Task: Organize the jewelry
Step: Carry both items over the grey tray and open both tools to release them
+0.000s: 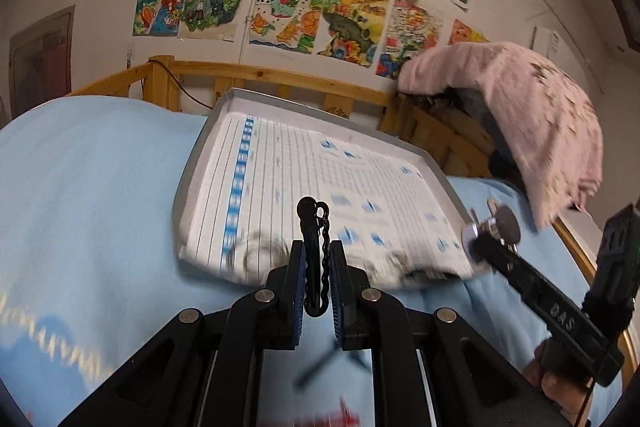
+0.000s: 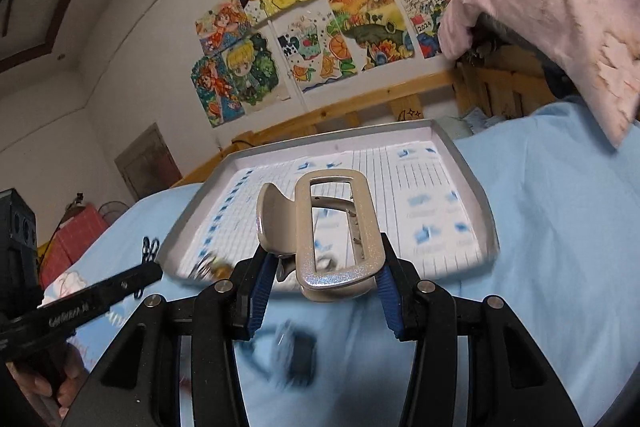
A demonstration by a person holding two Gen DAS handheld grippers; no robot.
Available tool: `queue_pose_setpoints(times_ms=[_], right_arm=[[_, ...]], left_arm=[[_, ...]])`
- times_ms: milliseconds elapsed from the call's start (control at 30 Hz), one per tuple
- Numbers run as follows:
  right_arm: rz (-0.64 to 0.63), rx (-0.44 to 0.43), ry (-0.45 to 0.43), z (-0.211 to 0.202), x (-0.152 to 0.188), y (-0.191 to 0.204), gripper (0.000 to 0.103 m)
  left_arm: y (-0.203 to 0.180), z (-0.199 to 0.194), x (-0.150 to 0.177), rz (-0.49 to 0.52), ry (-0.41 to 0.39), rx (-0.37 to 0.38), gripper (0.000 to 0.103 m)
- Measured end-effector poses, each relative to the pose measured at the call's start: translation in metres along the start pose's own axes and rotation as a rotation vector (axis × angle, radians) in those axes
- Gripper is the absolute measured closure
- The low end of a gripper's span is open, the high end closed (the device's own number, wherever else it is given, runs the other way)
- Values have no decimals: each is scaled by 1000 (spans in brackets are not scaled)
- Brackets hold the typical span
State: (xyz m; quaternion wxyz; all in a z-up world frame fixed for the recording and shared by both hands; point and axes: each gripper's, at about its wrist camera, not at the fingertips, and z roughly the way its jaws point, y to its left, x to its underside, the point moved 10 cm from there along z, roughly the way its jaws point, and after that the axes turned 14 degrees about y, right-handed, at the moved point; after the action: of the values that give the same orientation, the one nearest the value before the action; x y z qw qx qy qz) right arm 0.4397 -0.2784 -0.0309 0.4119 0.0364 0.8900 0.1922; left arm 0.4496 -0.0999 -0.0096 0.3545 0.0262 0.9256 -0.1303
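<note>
- The landmark here is the grey tray (image 2: 468, 163) lined with printed paper, which lies on the light blue bed cover (image 1: 92, 187).
- The left gripper (image 1: 318, 267) stands in front of the tray's near edge. Its jaws are almost together and pinch a black hair clip (image 1: 314, 239) that has a short chain; the clip sticks up above the pads (image 1: 298, 279).
- The right gripper (image 2: 324, 279) is also before the near edge of the tray, at the right side of the left one. It holds a silver claw clip (image 2: 332, 231) at medium width, with a blue pad on each side of it.
- Some small pieces of jewelry (image 2: 210, 265) lie in the near left corner of the tray, but blur hides what they are.
- On the cover in front of the tray, below the right gripper, lies a dark blurred thing (image 2: 298, 359) that I cannot name.
- Risk, as I judge it: the black clip is thin and held only at its lower part, so a fast swing could make it turn or slip out onto the soft cover.
- The claw clip is smooth and rounded; pads pressing on its curved sides may let it pop out.
- Both grippers are near each other, so they could knock together over the tray.
- A careless drop may scatter the small pieces already in the tray.
</note>
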Motion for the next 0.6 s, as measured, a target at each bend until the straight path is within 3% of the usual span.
queue_pose_setpoints(times_ms=[300,600], right_arm=[[-49,57,124,58,-12,-10,60],[-49,66,187,74,5,-12,60]], left_arm=[[17,55,-8,-5,67,-100,92],[19,58,-2,-8,79,-83,92]])
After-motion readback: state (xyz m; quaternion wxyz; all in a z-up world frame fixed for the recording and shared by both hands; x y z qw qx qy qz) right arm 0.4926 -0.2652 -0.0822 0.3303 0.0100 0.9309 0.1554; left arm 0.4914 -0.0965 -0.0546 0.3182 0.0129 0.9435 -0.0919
